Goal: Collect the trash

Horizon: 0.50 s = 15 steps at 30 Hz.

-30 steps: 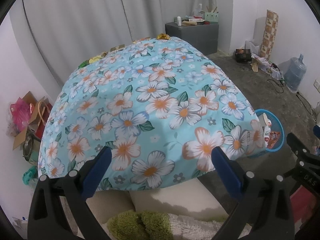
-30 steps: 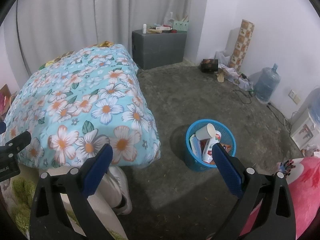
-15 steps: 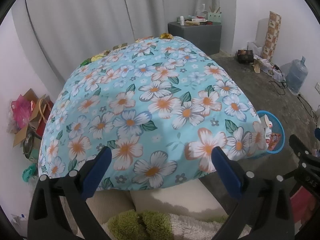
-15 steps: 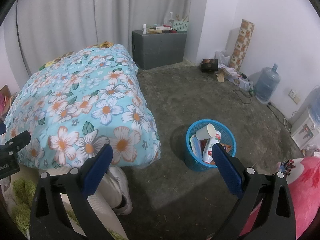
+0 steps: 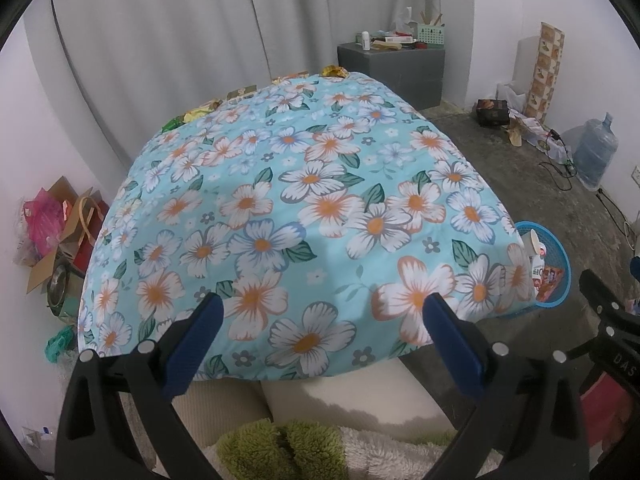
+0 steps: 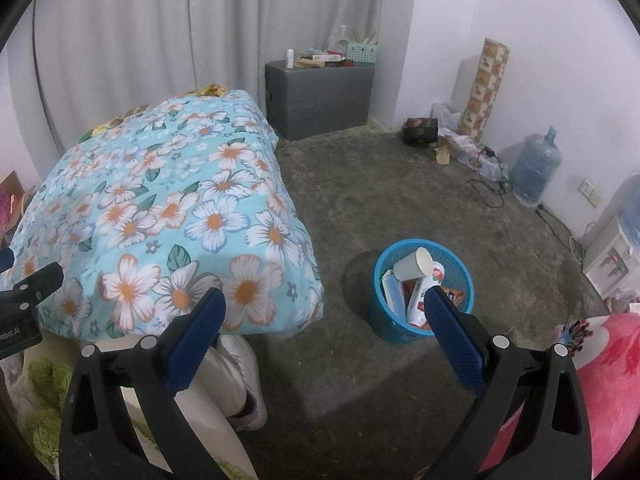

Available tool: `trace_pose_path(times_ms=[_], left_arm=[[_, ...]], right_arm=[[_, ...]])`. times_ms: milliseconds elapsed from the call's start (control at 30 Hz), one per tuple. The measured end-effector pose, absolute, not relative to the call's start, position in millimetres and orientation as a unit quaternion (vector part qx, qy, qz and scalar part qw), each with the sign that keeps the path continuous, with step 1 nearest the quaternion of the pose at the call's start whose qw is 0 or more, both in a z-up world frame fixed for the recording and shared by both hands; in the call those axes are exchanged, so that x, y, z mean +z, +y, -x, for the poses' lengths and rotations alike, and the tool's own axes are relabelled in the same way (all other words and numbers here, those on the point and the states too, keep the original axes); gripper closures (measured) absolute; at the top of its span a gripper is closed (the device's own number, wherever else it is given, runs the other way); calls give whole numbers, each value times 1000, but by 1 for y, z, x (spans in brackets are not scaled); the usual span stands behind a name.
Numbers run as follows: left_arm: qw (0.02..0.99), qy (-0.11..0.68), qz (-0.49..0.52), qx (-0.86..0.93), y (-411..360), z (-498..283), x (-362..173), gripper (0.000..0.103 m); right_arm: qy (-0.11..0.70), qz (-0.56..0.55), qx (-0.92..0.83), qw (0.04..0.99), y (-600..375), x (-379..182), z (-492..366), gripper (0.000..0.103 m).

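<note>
A blue mesh trash basket (image 6: pixel 424 316) stands on the concrete floor, holding a white paper cup (image 6: pixel 414 266) and several wrappers. It also shows in the left wrist view (image 5: pixel 554 264), partly behind the table corner. A table covered by a blue floral cloth (image 5: pixel 304 216) has wrappers at its far edge: a yellow one (image 5: pixel 335 71) and green and yellow ones (image 5: pixel 192 116). My left gripper (image 5: pixel 320 310) is open and empty over the near edge of the table. My right gripper (image 6: pixel 322 306) is open and empty above the floor, left of the basket.
A grey cabinet (image 6: pixel 320 96) with small items stands at the back wall. A water jug (image 6: pixel 534 172), cables and boxes lie along the right wall. Cardboard and bags (image 5: pixel 56 224) pile up left of the table. A pink cushion (image 6: pixel 600 380) is at the lower right.
The left wrist view has drifted slightly; the table sits a little higher in frame. The right gripper has barely moved. Both grippers stay open.
</note>
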State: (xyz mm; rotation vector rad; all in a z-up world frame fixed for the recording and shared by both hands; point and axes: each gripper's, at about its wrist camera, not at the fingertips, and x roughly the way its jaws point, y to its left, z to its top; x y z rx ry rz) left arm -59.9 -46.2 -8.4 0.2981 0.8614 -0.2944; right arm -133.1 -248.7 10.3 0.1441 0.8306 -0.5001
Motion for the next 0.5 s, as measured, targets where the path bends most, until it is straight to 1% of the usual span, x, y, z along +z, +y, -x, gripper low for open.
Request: trace_pose_path(times_ms=[500], left_arm=[[887, 415, -144, -141, -45, 60, -9, 5]], right_arm=[[399, -70, -239, 882, -249, 10, 132, 8]])
